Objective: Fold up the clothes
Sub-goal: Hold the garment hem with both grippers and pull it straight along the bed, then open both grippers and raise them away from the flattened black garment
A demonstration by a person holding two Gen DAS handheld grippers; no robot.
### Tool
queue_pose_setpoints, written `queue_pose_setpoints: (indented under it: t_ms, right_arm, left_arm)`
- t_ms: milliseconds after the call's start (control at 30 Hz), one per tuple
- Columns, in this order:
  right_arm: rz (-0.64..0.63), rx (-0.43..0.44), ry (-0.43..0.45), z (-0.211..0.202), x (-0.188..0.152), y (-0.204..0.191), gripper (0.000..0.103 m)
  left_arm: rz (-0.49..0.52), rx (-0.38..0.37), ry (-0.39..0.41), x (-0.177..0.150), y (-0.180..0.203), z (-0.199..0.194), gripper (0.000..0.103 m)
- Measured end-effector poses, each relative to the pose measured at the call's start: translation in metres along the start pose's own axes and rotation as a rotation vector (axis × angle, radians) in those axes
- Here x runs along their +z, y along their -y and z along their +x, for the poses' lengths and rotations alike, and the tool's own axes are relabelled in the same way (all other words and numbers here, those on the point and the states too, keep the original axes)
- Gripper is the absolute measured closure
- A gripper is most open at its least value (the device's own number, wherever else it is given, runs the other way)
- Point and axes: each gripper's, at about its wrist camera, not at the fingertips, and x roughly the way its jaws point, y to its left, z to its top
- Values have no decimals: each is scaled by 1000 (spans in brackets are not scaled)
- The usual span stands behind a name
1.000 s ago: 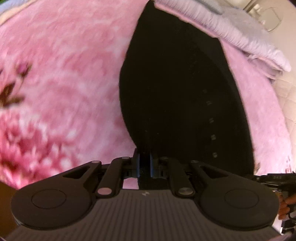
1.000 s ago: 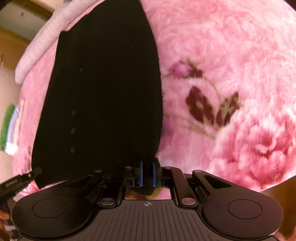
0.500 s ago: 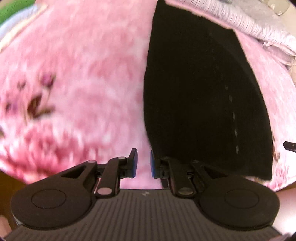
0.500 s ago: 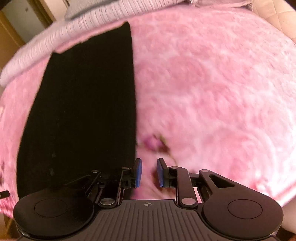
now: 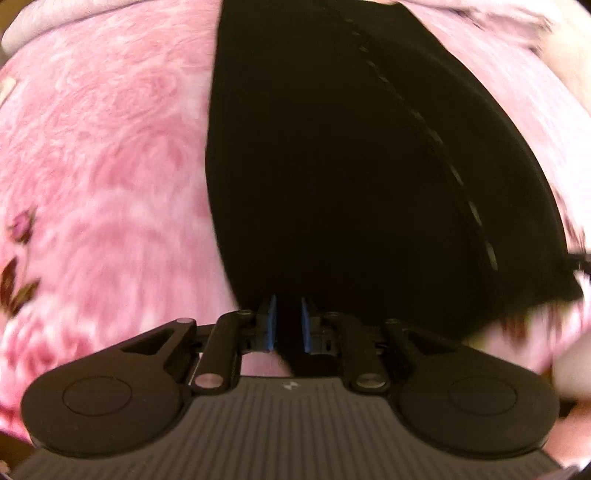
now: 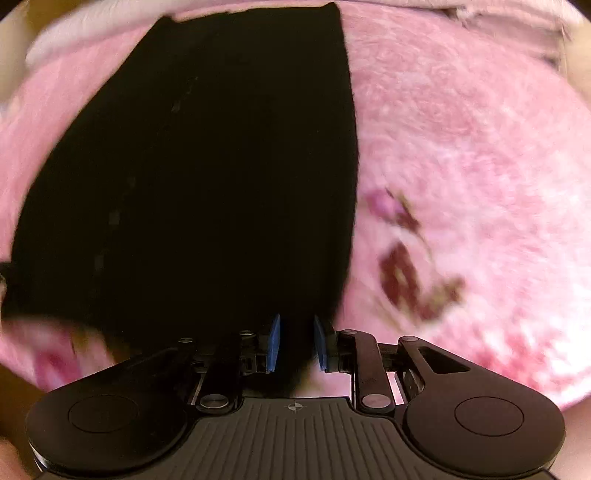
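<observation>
A black garment [image 5: 351, 177] lies flat and long on a pink floral blanket [image 5: 103, 166]; a line of small pale marks runs down it. It also shows in the right wrist view [image 6: 221, 192]. My left gripper [image 5: 288, 325] is open, its blue-padded jaws astride the garment's near left corner. My right gripper [image 6: 295, 343] is open, its jaws astride the garment's near right corner. Both views are motion-blurred.
The pink blanket [image 6: 461, 147] covers the bed on both sides of the garment. A pale lilac quilt [image 6: 92, 22] lies along the far edge. A dark flower print [image 6: 410, 273] is right of the garment.
Both grippers let go of the garment's near edge and opened, pulled back, then came forward over the near corners again. The garment stays flat.
</observation>
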Motion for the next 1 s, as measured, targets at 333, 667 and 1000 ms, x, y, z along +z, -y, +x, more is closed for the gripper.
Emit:
queue_pose_setpoints:
  t_ms: [333,667,1000]
  right_arm:
    - [191,33,82,-4,89,2,79]
    - [229,19,-4,28,67,-19,79]
    - [171,21,-185,-13,18,-32,79]
  left_arm:
    - [-9,-122,86,102,-24,-2,95]
    - [-68,-111,-39,86,-22,41,95]
    - [-183,-74,-231,21,-6,-6,95]
